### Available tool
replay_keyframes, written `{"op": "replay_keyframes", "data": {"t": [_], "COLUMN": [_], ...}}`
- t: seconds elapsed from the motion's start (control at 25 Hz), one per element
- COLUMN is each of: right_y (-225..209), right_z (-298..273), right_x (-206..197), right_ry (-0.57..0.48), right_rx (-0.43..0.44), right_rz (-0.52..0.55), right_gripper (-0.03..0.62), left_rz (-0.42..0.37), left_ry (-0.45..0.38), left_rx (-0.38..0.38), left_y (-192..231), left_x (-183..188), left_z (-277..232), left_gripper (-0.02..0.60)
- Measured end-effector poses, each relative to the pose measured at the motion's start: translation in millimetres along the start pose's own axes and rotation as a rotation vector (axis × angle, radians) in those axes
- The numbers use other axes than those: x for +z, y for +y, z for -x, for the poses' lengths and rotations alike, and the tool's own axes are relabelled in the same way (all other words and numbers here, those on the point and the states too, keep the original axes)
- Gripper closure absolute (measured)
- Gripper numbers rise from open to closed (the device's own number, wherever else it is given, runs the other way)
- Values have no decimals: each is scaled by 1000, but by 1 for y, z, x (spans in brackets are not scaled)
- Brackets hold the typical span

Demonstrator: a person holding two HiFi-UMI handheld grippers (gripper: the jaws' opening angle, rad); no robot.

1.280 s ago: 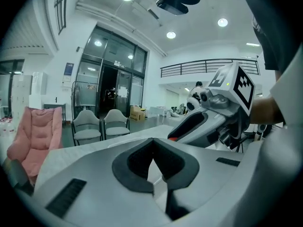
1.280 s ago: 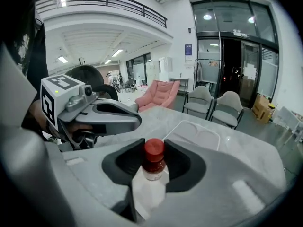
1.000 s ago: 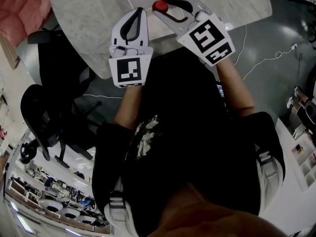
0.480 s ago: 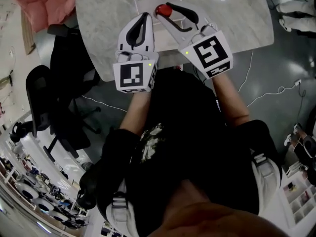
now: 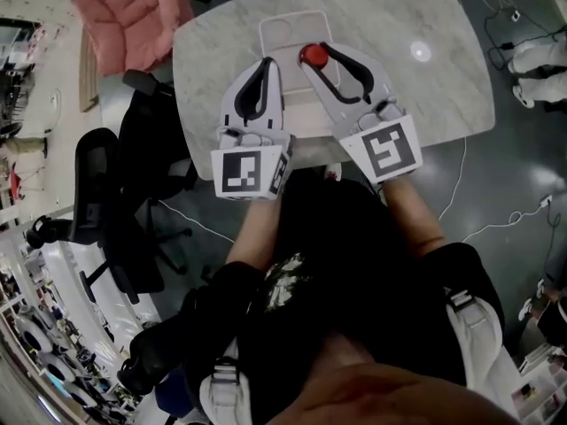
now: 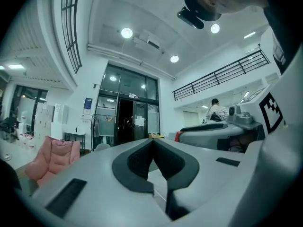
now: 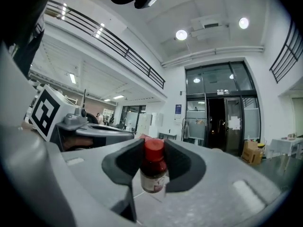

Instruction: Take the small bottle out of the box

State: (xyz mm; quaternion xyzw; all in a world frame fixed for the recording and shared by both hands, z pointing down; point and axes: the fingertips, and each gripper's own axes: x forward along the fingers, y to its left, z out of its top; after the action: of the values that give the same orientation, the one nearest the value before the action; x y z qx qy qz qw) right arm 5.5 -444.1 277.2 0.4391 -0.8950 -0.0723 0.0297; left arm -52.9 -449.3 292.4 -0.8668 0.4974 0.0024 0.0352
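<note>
A small bottle (image 5: 313,56) with a red cap and a white label hangs upright between the black pads of my right gripper (image 5: 319,53), which is shut on it. In the right gripper view the bottle (image 7: 154,171) is pinched just below its cap at the tip of the right gripper (image 7: 154,151). It is held above the right side of a shallow white box (image 5: 276,27) on the marble table (image 5: 399,87). My left gripper (image 5: 265,64) hovers beside it over the box's near edge. In its own view the left gripper (image 6: 153,143) is shut, with nothing between its pads.
Black office chairs (image 5: 106,202) stand on the floor left of the table, and a pink armchair (image 5: 133,16) sits at the far left. White cables (image 5: 465,184) trail over the floor at the right. The table's near edge lies just beyond the marker cubes.
The head view has tilted, so the whole table and box now show. Both grippers stay side by side, the right one still holding the bottle.
</note>
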Motion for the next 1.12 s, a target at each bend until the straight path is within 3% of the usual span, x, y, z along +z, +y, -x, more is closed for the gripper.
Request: {"op": "replay_keyframes", "data": {"t": [0.4,0.68,1.12], "right_y": [-6,3,4], "right_z": [38,32,29], "right_x": [22,25,30], "right_ry": [1,-4,-12], "right_rx": [-3,0,13], "right_rz": [92,96,173], "right_gripper": [470,470,470], "left_rz": [2,-74,-90], "left_ry": [-14,-26,-51], "left_rx": [-16,-14,-28], "left_y": [-32,-24,-34], "left_x": [17,26,38], "left_z": [9,14,7], "left_gripper": [568,568,568]}}
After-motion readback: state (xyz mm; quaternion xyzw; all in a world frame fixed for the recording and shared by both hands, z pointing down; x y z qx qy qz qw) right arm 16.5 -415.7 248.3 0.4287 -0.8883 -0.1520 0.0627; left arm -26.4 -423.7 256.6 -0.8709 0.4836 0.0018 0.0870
